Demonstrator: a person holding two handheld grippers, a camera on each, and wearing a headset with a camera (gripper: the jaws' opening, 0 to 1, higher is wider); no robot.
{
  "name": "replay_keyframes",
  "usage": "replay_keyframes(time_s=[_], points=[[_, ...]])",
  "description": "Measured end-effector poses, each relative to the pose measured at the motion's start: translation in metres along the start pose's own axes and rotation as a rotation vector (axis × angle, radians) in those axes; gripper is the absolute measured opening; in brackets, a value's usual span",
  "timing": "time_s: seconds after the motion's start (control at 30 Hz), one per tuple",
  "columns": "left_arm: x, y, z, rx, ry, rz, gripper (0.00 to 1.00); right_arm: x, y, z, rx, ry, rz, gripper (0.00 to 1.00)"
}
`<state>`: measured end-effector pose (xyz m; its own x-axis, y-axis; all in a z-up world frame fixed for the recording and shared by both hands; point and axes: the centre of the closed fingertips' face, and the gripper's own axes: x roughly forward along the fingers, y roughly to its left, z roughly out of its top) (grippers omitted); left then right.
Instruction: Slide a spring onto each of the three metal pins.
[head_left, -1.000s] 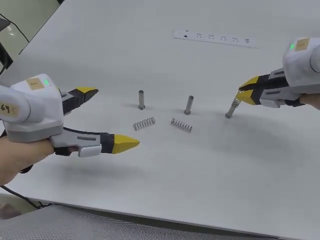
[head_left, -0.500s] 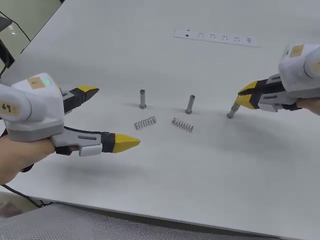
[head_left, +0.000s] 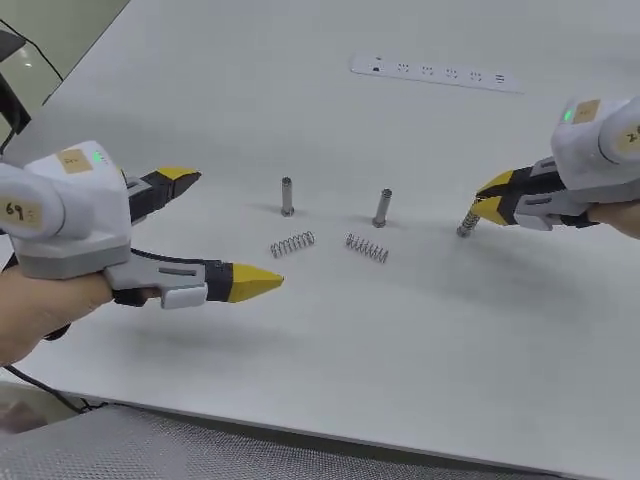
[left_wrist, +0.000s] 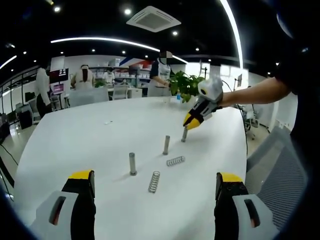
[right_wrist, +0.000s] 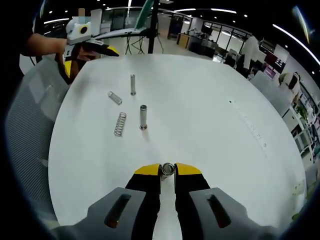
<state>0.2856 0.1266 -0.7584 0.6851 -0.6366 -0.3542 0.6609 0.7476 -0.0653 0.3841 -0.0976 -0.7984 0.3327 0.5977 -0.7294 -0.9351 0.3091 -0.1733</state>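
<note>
Left gripper: my jaws are spread wide and hold nothing, over the left side of the table.
Right gripper: my jaws are drawn nearly together, flanking the top of the right pin. Whether they grip it, I cannot tell.
Fitted spring: coiled around the right pin.
Middle pin, left pin: upright, bare.
Loose springs: first spring lies flat near the left pin, second spring near the middle pin.
Power strip: far side, well apart.
</note>
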Motion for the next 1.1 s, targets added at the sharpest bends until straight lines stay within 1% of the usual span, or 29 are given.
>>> replay_keyframes(time_s=[0.17,0.27,0.3,0.33,0.53,0.63,0.93,1.0,1.1], points=[[0.000,0.000,0.000,0.000,0.001,0.001,0.98,0.004,0.001,-0.006,0.007,0.012,0.004,0.07],[0.000,0.000,-0.001,-0.001,0.002,0.001,0.98,0.006,0.004,-0.012,0.003,0.031,0.013,0.07],[0.000,0.001,-0.001,0.000,0.003,0.001,0.98,0.006,0.004,-0.009,0.001,0.013,0.007,0.07],[0.000,0.001,-0.001,-0.001,0.003,0.002,0.98,0.006,0.003,-0.009,0.021,0.015,0.010,0.08],[0.001,0.000,-0.001,-0.002,0.003,-0.002,0.98,0.006,0.002,-0.009,0.013,0.007,0.005,0.08],[0.001,0.000,-0.002,-0.001,0.004,-0.002,0.98,0.006,0.002,-0.009,0.022,0.003,0.004,0.08],[0.001,-0.001,-0.002,0.000,0.004,-0.002,0.98,0.005,0.002,-0.010,0.018,0.011,0.004,0.08],[0.001,-0.001,-0.002,-0.003,0.005,-0.004,0.98,0.005,0.004,-0.009,0.021,0.010,0.013,0.08],[0.001,-0.002,-0.002,-0.002,0.005,-0.004,0.98,0.005,0.003,-0.010,0.013,0.015,0.007,0.09]])
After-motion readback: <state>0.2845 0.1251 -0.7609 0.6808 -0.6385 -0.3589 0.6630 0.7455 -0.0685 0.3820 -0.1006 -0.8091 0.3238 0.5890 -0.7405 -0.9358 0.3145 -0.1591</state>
